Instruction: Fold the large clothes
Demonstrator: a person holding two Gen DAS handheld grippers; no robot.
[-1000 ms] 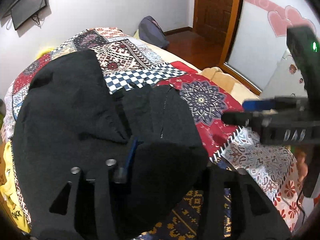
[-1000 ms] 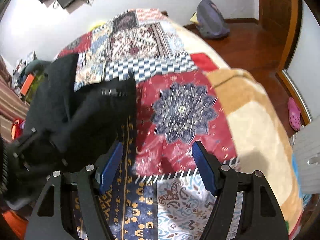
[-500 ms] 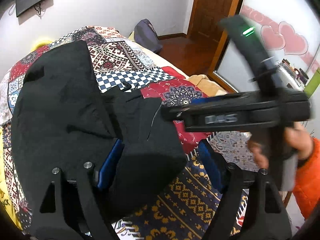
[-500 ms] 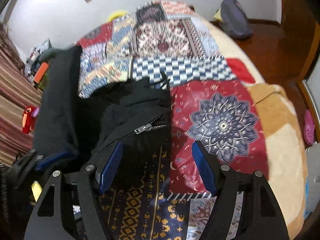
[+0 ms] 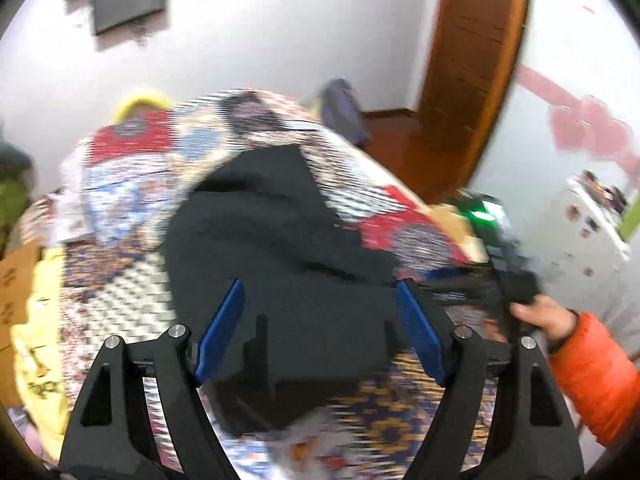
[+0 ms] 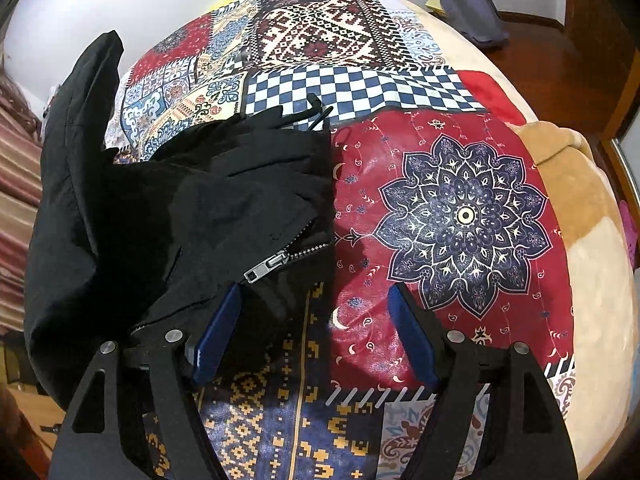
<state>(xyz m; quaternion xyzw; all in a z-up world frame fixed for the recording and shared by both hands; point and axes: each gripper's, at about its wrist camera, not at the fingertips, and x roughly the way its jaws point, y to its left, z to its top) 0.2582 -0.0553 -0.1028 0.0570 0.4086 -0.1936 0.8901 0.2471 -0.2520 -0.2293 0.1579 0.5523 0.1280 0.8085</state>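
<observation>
A black zip-front jacket (image 6: 192, 208) of thin fabric lies crumpled on a bed covered by a colourful patchwork quilt (image 6: 460, 216), which serves as the landmark here. In the right wrist view the jacket sits on the quilt's left part, its silver zipper pull (image 6: 267, 267) facing up, just beside the large dark mandala on the red patch. The right gripper (image 6: 313, 334), black with blue pads, hovers above the quilt's near edge, jaws spread wide and holding nothing; its left pad sits just over the jacket's hem. The left wrist view is blurred. There the left gripper (image 5: 318, 330) also stands wide open and empty, with a folded part of the jacket (image 5: 288, 264) lying between its fingers. Beyond the quilt's far corner a dark bag (image 6: 472, 12) rests on the wooden floor (image 6: 536, 48).
</observation>
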